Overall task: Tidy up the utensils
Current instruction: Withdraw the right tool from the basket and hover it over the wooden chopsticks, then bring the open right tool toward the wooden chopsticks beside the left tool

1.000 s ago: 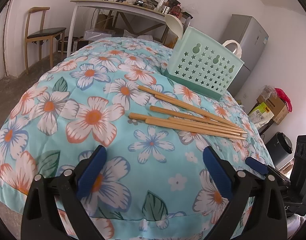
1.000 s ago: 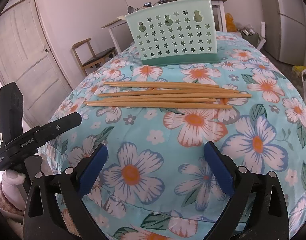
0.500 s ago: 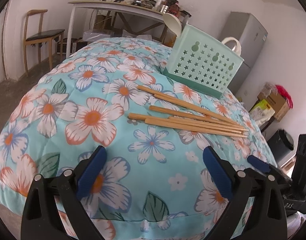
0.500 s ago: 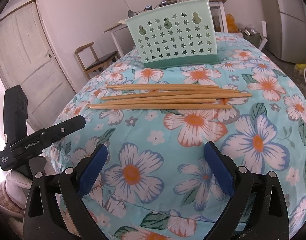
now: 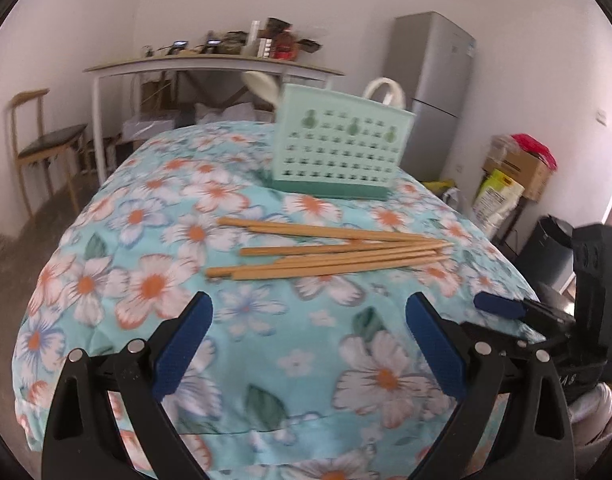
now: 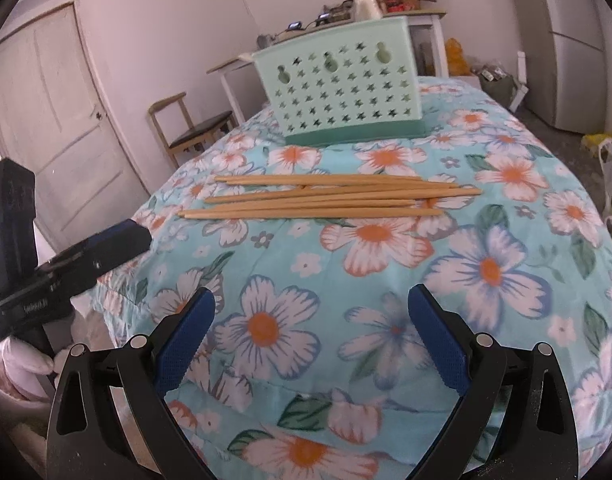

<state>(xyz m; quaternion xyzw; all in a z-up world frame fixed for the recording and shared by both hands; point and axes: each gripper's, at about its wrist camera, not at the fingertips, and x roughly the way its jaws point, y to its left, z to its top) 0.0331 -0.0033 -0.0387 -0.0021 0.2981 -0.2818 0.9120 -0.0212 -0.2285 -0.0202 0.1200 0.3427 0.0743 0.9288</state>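
Chopsticks (image 6: 326,198) lie in a loose bundle on the flower-print cloth (image 6: 486,268) of the counter, thick ends to the left and tapered tips to the right, just in front of the mint-green perforated basket (image 6: 342,84). They look like light, stiff wooden rods; on the padded cloth they would probably roll or scatter if nudged, so a pinch across the bundle near the thicker left ends, or near mid-length, seems soundest. Left hand-held gripper (image 5: 308,338) is released, jaws wide apart, holding nothing; right hand-held gripper (image 6: 312,332) likewise. White lettering on the left gripper's body, seen in the right wrist view, is too blurred to read.
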